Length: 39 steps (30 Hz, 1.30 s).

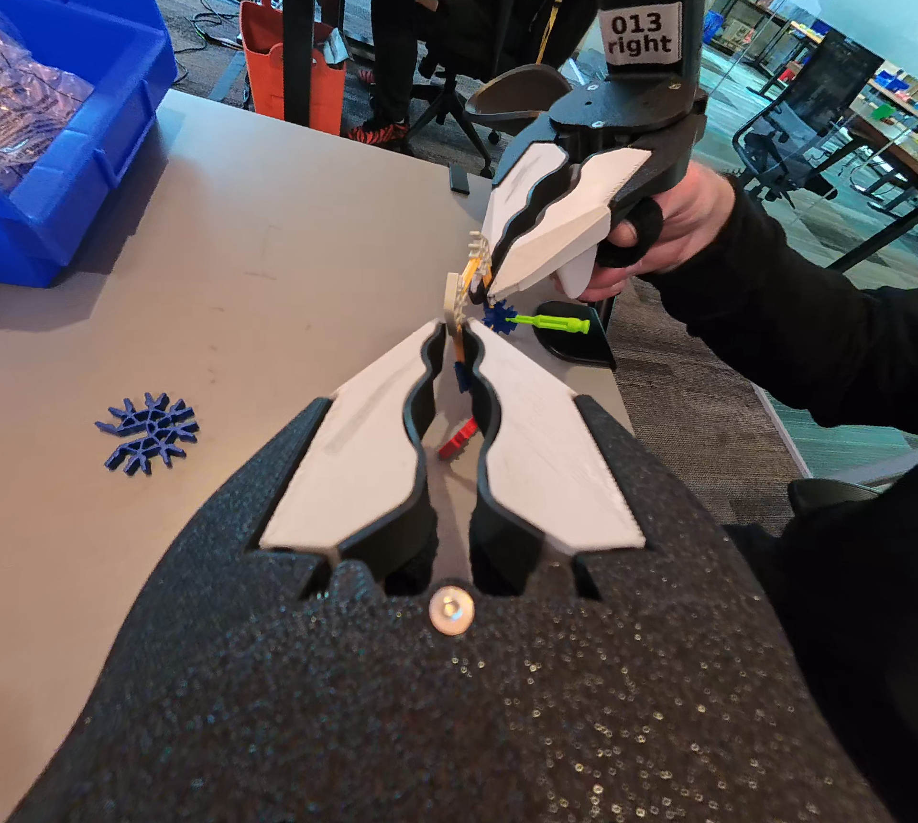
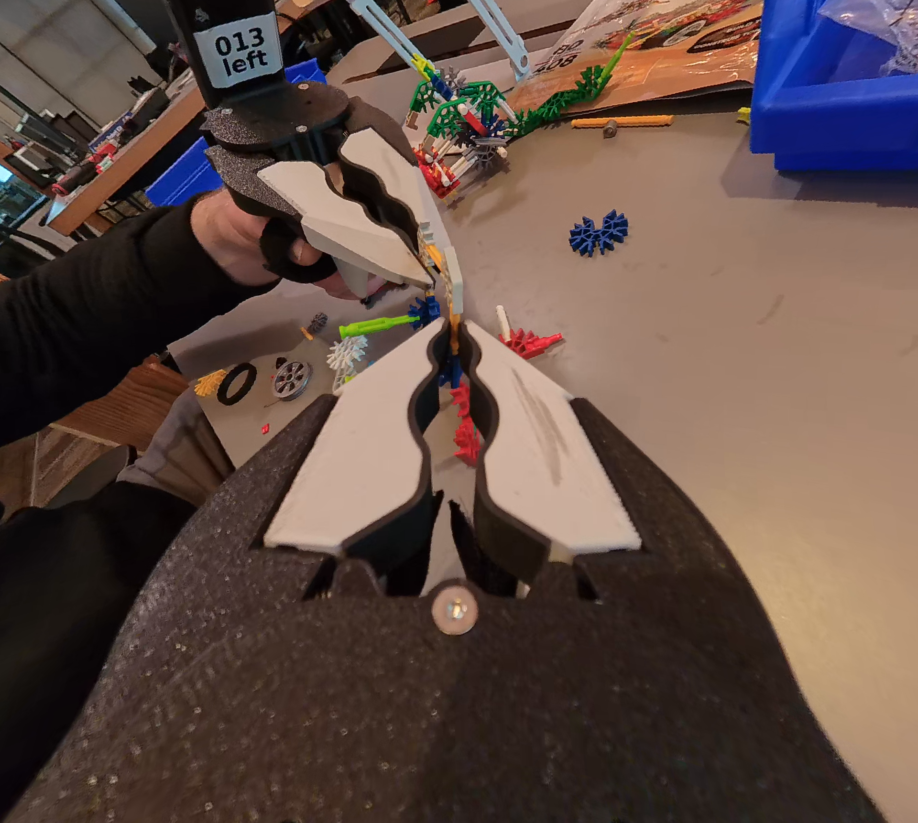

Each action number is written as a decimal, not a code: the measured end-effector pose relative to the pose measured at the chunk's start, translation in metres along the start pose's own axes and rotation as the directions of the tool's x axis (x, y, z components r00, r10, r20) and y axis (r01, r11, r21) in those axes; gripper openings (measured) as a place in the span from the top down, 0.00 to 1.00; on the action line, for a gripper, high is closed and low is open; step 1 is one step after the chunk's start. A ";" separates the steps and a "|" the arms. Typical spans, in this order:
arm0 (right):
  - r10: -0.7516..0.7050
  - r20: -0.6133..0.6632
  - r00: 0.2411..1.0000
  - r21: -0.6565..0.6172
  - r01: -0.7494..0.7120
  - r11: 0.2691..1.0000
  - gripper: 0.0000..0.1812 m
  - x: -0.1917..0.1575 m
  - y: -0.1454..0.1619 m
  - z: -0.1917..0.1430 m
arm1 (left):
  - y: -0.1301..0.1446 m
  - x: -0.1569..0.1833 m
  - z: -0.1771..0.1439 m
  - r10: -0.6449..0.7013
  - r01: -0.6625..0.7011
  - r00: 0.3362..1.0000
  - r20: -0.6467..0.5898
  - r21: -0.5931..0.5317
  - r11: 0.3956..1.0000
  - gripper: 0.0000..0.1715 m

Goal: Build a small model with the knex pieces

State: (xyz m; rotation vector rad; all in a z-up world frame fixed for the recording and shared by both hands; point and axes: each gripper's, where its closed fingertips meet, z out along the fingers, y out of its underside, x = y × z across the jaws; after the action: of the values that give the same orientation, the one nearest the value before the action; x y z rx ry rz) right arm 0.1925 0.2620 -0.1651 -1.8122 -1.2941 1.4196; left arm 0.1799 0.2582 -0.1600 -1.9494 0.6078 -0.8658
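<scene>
Both grippers are shut on one small rod-and-connector toy assembly, held above the grey table. It has pale grey connectors, a yellow rod, and a blue connector with a lime green rod. My left gripper pinches the yellow rod from below; blue and red pieces hang between its fingers. My right gripper comes from the upper right and grips the top of the assembly. In the right wrist view, my right gripper and left gripper meet at the assembly.
A blue snowflake connector lies on the table to the left, also in the right wrist view. Blue bin, a built model, a flattened toy box, a red connector, a wheel and a tyre lie around. The tips of both grippers are at nearly the same place.
</scene>
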 end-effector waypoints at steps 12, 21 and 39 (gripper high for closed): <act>-0.219 -0.186 0.958 -0.032 0.217 0.976 0.99 0.009 -0.003 -0.003 | 0.004 -0.007 0.004 0.110 -0.107 0.992 0.067 -0.042 0.993 0.97; -0.220 -0.096 0.971 -0.044 0.216 0.975 0.99 0.006 -0.006 0.001 | 0.006 0.010 -0.006 0.176 -0.169 0.981 0.080 -0.084 0.982 0.99; -0.343 0.251 0.905 -0.100 0.377 0.921 0.99 -0.035 -0.008 0.033 | 0.019 0.042 -0.041 0.443 -0.402 0.848 0.290 -0.192 0.895 0.98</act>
State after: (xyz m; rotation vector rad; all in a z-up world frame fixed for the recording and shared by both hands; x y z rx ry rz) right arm 0.1585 0.2283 -0.1536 -1.4205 -1.7895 1.3795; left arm 0.1735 0.1982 -0.1483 -1.9046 0.8642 -0.2221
